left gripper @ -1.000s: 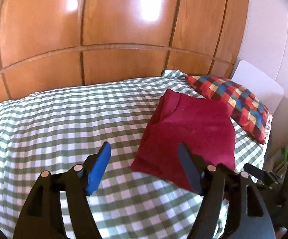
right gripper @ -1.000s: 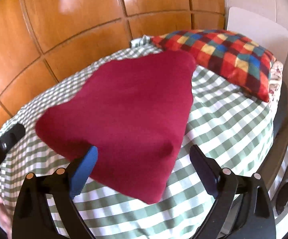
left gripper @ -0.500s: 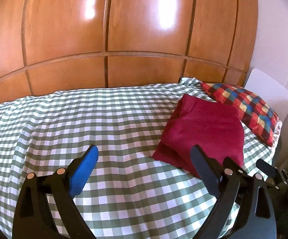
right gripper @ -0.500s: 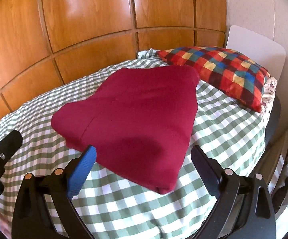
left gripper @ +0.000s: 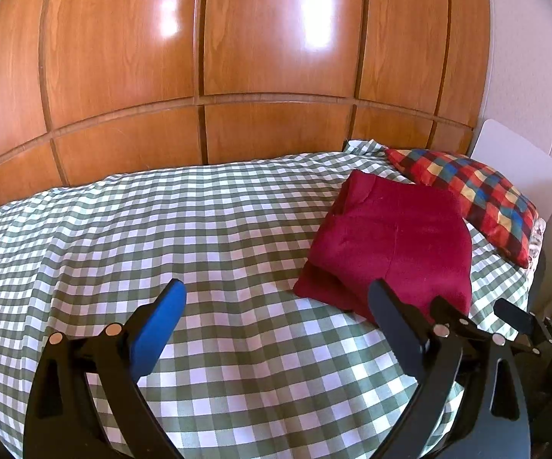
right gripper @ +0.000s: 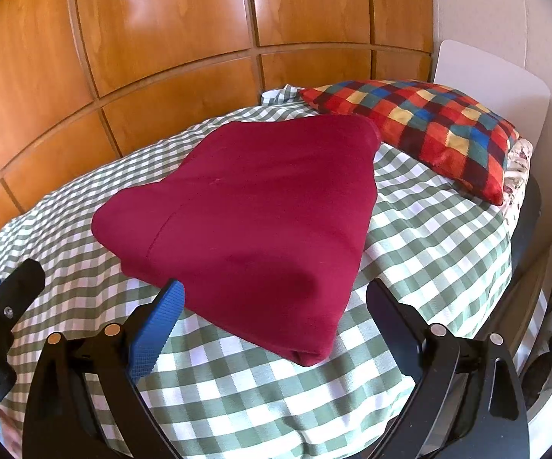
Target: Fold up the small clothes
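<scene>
Since a second ago the left gripper [left gripper: 276, 298] has spread its fingers wide and drawn back from the folded garment [left gripper: 390, 244], which used to lie right at its right finger and now sits a little farther off. Nothing is between the fingers; the blue pad [left gripper: 157, 329] and dark pad hang over bare bedspread.

The dark red garment is folded into a thick, roughly four-sided bundle, narrower at its far end. A faint seam line runs across its top and its doubled edges are soft and rounded. It rests on the green-and-white checked bedspread [left gripper: 199, 229], toward the pillow end of the bed, its far corner just beside a multicoloured checked cushion [left gripper: 474, 195].

The right gripper [right gripper: 274, 298] also has its fingers well apart, holding nothing, hovering over the garment's near edge.

The left wrist view takes in the long empty stretch of bedspread and the glossy wooden panelling [left gripper: 257, 57] behind. The right wrist view alone shows the garment's near folded corner [right gripper: 310, 355], a white headboard [right gripper: 494, 72] and a floral sheet [right gripper: 518, 168] under the cushion.
</scene>
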The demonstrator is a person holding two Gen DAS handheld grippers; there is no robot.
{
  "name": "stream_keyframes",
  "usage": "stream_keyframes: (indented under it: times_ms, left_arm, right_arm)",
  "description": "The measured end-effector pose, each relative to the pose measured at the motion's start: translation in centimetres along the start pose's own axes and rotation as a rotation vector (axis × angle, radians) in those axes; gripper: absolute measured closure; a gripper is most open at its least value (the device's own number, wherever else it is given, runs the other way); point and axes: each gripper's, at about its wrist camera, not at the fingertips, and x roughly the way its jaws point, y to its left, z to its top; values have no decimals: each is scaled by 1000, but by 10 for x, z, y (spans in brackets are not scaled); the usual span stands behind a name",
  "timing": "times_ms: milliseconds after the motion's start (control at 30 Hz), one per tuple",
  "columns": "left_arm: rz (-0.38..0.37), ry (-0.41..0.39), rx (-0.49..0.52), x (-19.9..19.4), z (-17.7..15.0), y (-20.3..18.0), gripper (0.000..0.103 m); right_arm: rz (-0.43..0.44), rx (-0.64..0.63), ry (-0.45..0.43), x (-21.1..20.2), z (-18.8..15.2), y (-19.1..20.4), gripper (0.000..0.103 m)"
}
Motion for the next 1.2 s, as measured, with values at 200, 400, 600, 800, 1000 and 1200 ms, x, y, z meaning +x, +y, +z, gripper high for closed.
stream_keyframes:
  times_ms: [200, 400, 600, 800, 1000, 1200]
  left_arm:
    - [10, 7, 6, 2, -1, -1, 6]
    - [10, 7, 7, 2, -1, -1, 6]
    - [10, 4, 6, 2, -2, -1, 6]
    - [12, -5, 9, 0, 0, -2, 6]
    - [22, -16, 23, -1, 0, -2, 7]
    - [18, -12, 24, -1, -1, -4, 6]
  right_arm:
    - [3, 2, 5, 2, -1, -1, 8]
    - [6, 5, 3, 3, -1, -3, 8]
    - [6, 8, 3, 2, -1, -3, 8]
    - [1, 10, -10, 0, -1, -3, 8]
    - [3, 10, -2, 0, -1, -3, 8]
    - [5, 8, -4, 0, 0, -4, 8]
